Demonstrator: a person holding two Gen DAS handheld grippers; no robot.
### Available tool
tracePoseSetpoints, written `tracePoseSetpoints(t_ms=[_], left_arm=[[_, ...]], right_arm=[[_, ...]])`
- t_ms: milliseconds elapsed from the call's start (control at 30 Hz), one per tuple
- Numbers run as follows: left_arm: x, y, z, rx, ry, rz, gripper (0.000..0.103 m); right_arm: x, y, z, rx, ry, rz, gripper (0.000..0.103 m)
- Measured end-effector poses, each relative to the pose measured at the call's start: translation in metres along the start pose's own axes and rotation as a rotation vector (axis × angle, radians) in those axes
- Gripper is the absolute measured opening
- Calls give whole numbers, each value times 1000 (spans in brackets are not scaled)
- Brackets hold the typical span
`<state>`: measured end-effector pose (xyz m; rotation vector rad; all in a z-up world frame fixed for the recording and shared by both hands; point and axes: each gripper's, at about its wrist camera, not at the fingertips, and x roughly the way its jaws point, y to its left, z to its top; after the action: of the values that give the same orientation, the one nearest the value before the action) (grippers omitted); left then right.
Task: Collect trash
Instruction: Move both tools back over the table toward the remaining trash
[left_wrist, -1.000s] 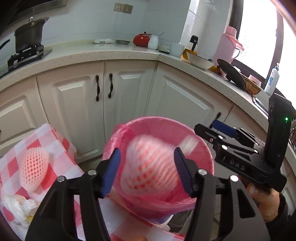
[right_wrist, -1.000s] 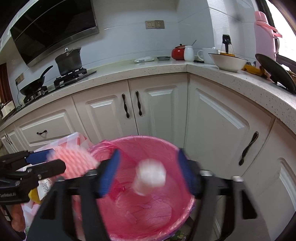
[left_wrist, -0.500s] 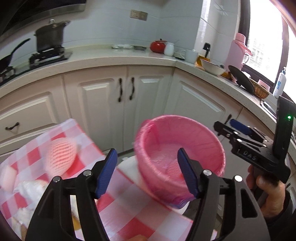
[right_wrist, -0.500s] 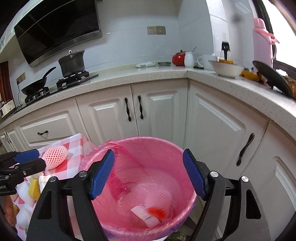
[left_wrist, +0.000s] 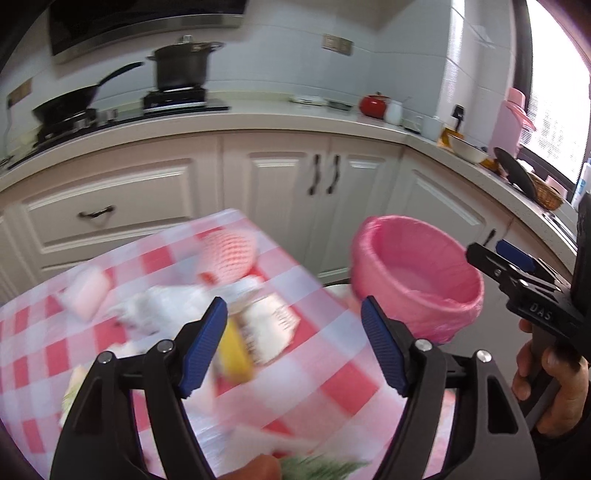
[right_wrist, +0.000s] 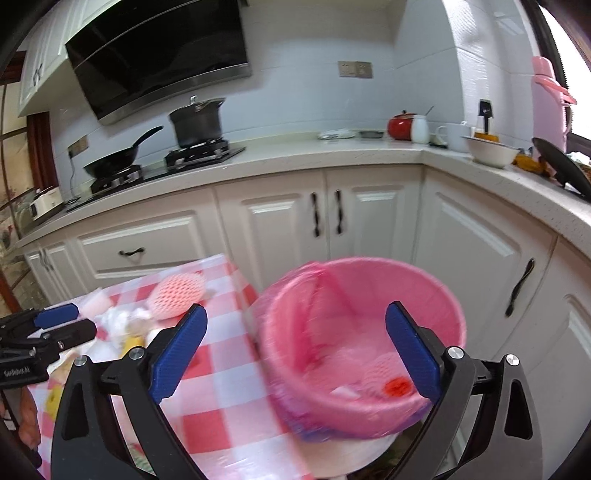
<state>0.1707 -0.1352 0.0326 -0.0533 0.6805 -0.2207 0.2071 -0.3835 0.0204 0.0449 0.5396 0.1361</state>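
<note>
The pink-lined trash bin (right_wrist: 364, 339) stands on the floor just beside the corner of the red-and-white checked table (right_wrist: 229, 402), in front of the white cabinets (right_wrist: 369, 221). Inside the bin lie a pink foam fruit net (right_wrist: 384, 371), something small and red (right_wrist: 397, 387) and a white scrap (right_wrist: 345, 392). To the left of the bin, on the table, more trash is still lying: another pink foam net (left_wrist: 229, 254) near the table's far edge, a crumpled white wad (left_wrist: 159, 306) beside it, a pale block (left_wrist: 86, 290) farther left, and a yellow-and-white printed packet (left_wrist: 258, 334), blurred, closest to the near edge. The right gripper (right_wrist: 295, 349) hangs over the gap between table and bin, its right blue pad above the bin's opening; its jaws are opening, spread wide, with nothing gripped between them. The left gripper (left_wrist: 291, 345) is left of the bin, above the table, and its jaws are also opening and empty; the yellow-and-white packet lies on the cloth beneath, untouched. A hand (left_wrist: 550, 384) holds the right gripper's handle, seen right of the bin in the left wrist view. Behind the bin, the countertop (right_wrist: 295, 155) carries a stove with a black pot (right_wrist: 197, 123) and a pan (right_wrist: 118, 155).
</note>
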Motion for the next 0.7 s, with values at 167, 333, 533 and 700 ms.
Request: tracePoseSetpoints(t_ms=[167,333,533,700], left_arm=[[-25,37,-21,-35,1,55,75],[-46,69,-42,-77,6,104,75],[-61,90,-57,-114,4,140,75],[-70,104,-67,-135,5,156,77]], right_arm=[[-6,27,-19,-18,38,47,92],[-9,58,-44,-59,99,102,92],[-13,93,-71,-117,151,148,92],[-18,115,-87,-154,182,182,92]])
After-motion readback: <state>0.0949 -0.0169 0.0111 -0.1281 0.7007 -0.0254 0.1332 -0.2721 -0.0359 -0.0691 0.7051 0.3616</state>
